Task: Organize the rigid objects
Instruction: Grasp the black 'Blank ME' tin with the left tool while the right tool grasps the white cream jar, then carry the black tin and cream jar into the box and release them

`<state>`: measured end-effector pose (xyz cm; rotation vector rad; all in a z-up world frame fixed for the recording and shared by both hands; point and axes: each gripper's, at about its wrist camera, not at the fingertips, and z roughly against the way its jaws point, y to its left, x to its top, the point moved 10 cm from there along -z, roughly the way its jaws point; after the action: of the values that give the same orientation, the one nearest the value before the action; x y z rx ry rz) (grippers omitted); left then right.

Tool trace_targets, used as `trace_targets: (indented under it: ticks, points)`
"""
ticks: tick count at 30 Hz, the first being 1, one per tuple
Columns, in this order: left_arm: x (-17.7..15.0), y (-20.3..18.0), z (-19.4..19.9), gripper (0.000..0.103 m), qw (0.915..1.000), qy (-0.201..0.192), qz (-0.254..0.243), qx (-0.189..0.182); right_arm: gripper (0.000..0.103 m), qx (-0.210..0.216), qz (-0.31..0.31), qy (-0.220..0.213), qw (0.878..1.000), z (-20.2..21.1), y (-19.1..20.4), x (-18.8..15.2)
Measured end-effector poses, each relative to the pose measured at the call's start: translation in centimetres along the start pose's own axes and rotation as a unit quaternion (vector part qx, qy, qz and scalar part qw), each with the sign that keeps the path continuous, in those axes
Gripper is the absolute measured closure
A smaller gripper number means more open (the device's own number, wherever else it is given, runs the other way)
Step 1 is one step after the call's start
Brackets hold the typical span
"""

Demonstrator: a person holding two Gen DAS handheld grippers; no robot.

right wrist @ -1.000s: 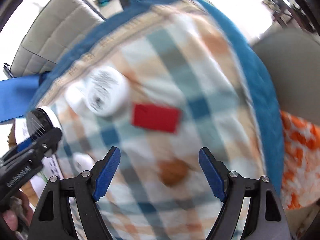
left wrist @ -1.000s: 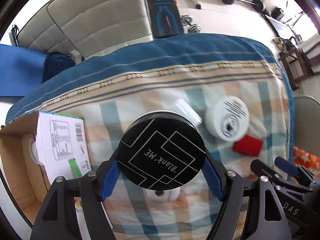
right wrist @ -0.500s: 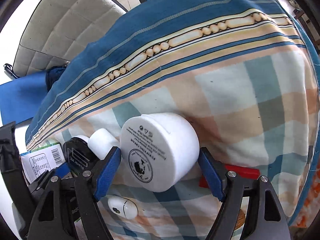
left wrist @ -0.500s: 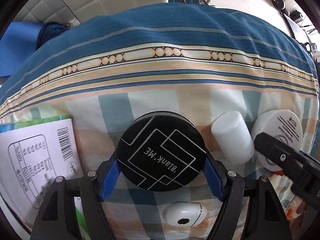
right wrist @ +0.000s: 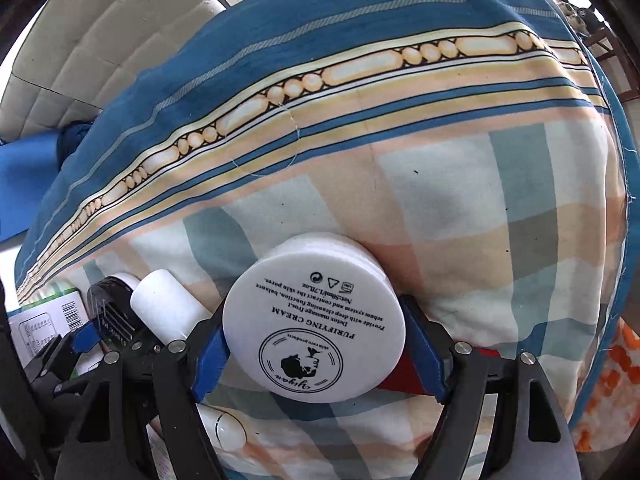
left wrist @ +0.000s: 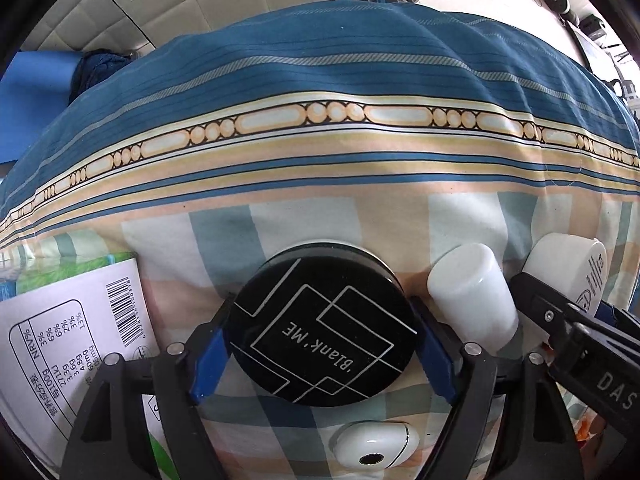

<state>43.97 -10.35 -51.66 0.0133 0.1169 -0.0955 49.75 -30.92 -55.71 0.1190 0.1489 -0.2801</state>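
Note:
My left gripper [left wrist: 320,344] is shut on a round jar with a black "Blank ME" lid [left wrist: 322,330], low over the checked cloth. My right gripper [right wrist: 316,352] has its blue pads against both sides of a white cream jar [right wrist: 314,322] that lies on the cloth, label towards the camera. A white cylinder bottle [left wrist: 472,294] lies between the two jars; it also shows in the right wrist view [right wrist: 168,308]. The white jar shows at the right in the left wrist view [left wrist: 572,268].
A white earbud case [left wrist: 376,446] lies on the cloth just under the black jar. A white printed box [left wrist: 60,348] sits at the left. A red flat object [right wrist: 404,376] lies behind the right finger. The cloth's blue border [left wrist: 320,60] drops away at the far edge.
My right gripper came in from open air, went around the white cream jar and closed on it. My left gripper carried the black jar down towards the cloth beside the white bottle.

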Motion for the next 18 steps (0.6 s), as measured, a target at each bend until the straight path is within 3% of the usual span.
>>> trace_targets:
  ticks: [2, 8, 18]
  points:
    - [0.0, -0.2, 0.2, 0.03, 1.0, -0.003, -0.005, 0.002, 0.03, -0.016, 0.005, -0.001, 1.0, 0.0, 0.2, 0.0]
    - [-0.8, -1.2, 1.1, 0.03, 1.0, -0.005, -0.007, 0.003, 0.033, -0.025, 0.019, -0.008, 0.999, -0.1, 1.4, -1.1]
    - [-3.4, -2.8, 8.1, 0.03, 0.997, -0.072, -0.022, -0.018, 0.033, 0.002, 0.04, -0.055, 0.998, 6.5, 1.4, -3.6]
